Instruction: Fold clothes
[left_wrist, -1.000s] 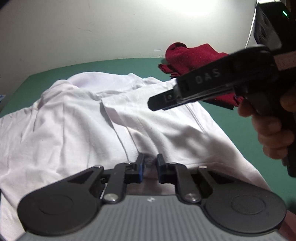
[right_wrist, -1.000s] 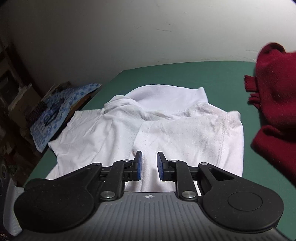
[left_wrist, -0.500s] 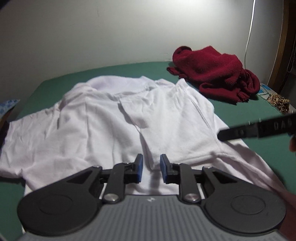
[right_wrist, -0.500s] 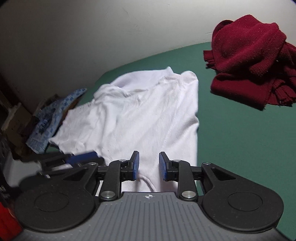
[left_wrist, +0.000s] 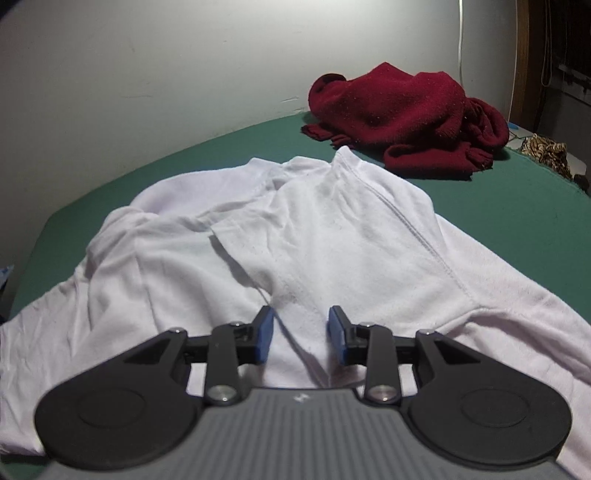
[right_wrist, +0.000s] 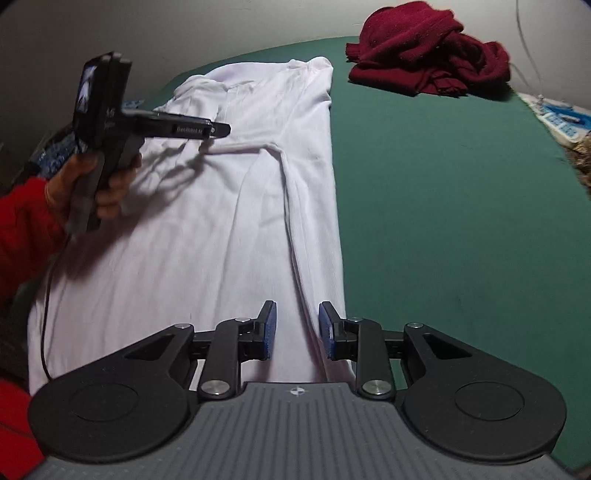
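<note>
A white T-shirt (left_wrist: 332, 251) lies on the green surface (left_wrist: 517, 221), its right sleeve and side folded in over the body. It also shows in the right wrist view (right_wrist: 229, 229) as a long white panel. My left gripper (left_wrist: 300, 334) is open above the folded sleeve's edge, holding nothing. It appears from the side in the right wrist view (right_wrist: 218, 129), held over the shirt's upper part. My right gripper (right_wrist: 295, 328) is open over the shirt's lower right edge, with a fold ridge running between the fingers.
A crumpled dark red garment (left_wrist: 402, 114) lies at the back right of the surface, also in the right wrist view (right_wrist: 424, 48). Blue patterned items (right_wrist: 561, 118) and a leopard-print thing (left_wrist: 546, 155) sit off the right edge. A white wall stands behind.
Both grippers have pulled back from the shirt's collar end and opened wider. The right gripper has moved down to the shirt's lower edge. The left one let go of the sleeve.
</note>
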